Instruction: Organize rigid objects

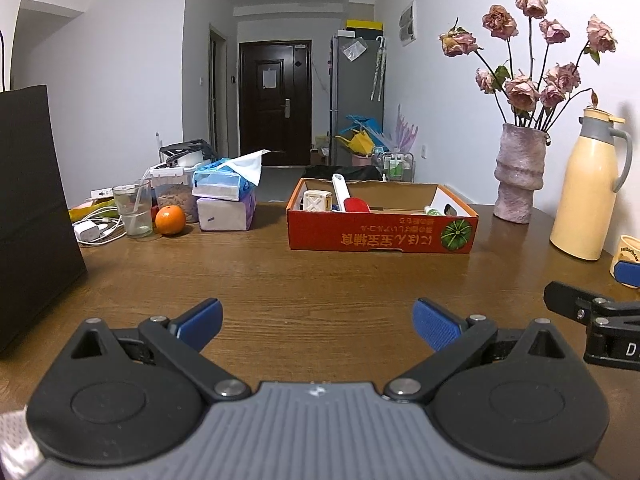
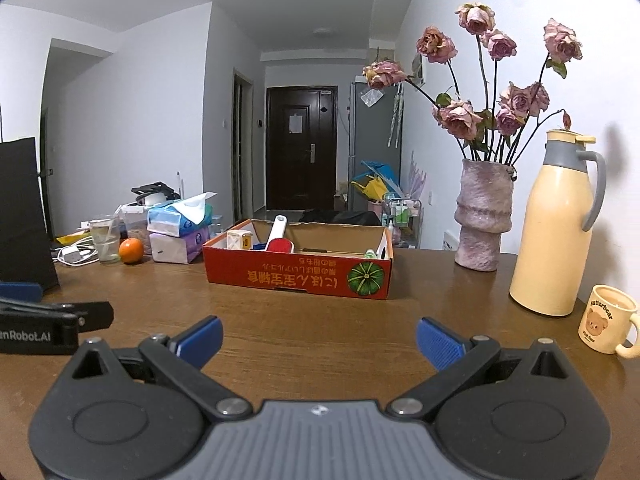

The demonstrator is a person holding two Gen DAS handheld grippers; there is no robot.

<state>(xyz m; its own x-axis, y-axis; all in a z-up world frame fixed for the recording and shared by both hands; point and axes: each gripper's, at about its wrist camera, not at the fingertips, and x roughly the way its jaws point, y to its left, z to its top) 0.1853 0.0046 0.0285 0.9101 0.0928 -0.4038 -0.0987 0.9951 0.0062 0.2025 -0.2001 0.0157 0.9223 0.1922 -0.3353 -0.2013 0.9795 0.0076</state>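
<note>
**Both grippers spread wide and empty, red carton ahead**

Your wooden table (image 1: 320, 272) stretches out ahead of both tools. To the far left of your left gripper (image 1: 318, 322) stands a black paper bag (image 1: 32, 208), just beside its left finger. Straight ahead of both tools, well apart from the fingertips, sits the red cardboard box (image 2: 298, 276) with a pumpkin picture on its front wall. Inside it you see a cream cube-shaped item (image 2: 239, 239) at the left end, a white-handled red brush (image 2: 279, 240) leaning up beside it, and a small green-and-white bottle (image 2: 370, 255) at the right end.

Ahead and to the right of your right gripper (image 2: 319, 342) stand a cream thermos jug (image 2: 554, 224) and a pink vase of dried roses (image 2: 483, 216); a bear-print mug (image 2: 608, 318) sits just beside its right finger. Ahead to the left you have stacked tissue packs (image 2: 180, 236), a glass (image 2: 105, 240) and an orange (image 2: 131, 250).

Your left gripper's jaws stand wide apart, holding nothing. Your right gripper's jaws are likewise wide apart and empty, and the two tools sit side by side over the table.
</note>
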